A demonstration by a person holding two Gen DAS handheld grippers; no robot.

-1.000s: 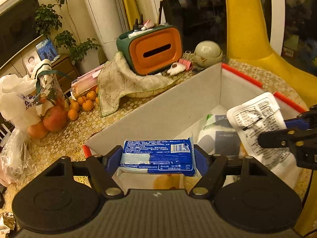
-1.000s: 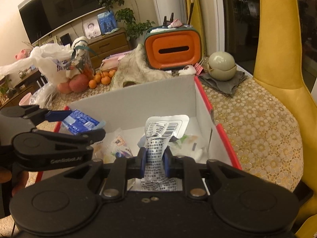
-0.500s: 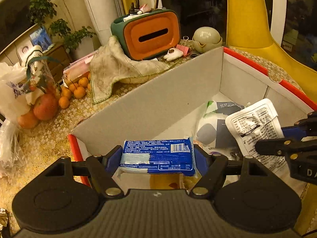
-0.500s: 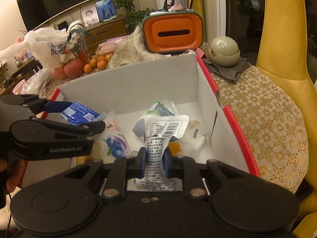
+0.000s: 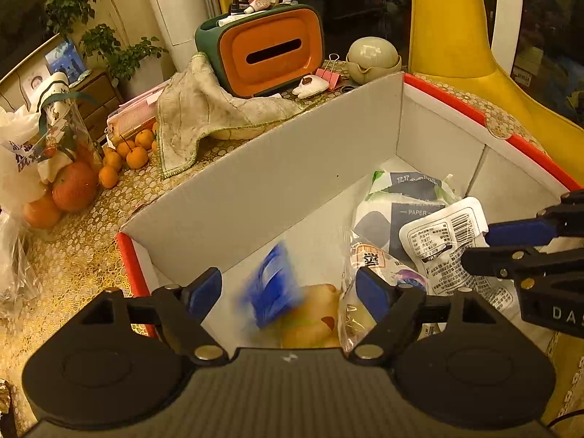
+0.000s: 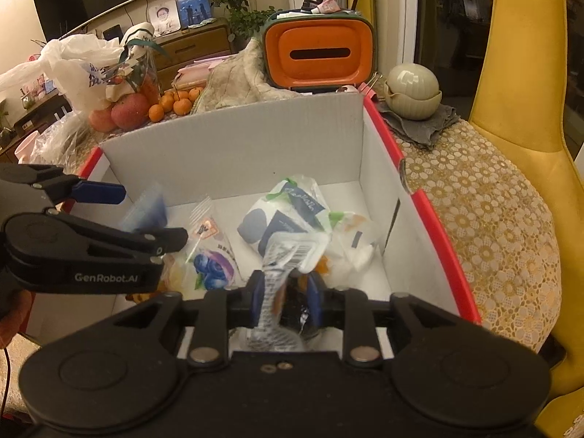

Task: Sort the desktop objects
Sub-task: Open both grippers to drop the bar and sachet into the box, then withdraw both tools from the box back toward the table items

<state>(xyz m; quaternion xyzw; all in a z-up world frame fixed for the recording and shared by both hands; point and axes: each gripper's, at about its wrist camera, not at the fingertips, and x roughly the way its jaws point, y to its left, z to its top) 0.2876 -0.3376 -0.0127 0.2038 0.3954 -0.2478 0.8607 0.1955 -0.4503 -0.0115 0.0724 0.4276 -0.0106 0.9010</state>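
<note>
Mid-air, blurred blue packet [image 5: 272,286]

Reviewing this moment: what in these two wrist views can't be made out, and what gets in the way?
- Blue packet, left wrist view: motion-blurred between the opening left gripper pads, print unreadable.
- White pouch, right wrist view: blurred between the opening right gripper pads; contact cannot be told.
- Box floor near the cameras: hidden by each gripper's body.
- Yellow snack, left wrist view: partly covered, unidentifiable.

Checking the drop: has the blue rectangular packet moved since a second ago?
Yes. The blue rectangular packet has left the left gripper fingers, dropping into the white cardboard box.
</note>
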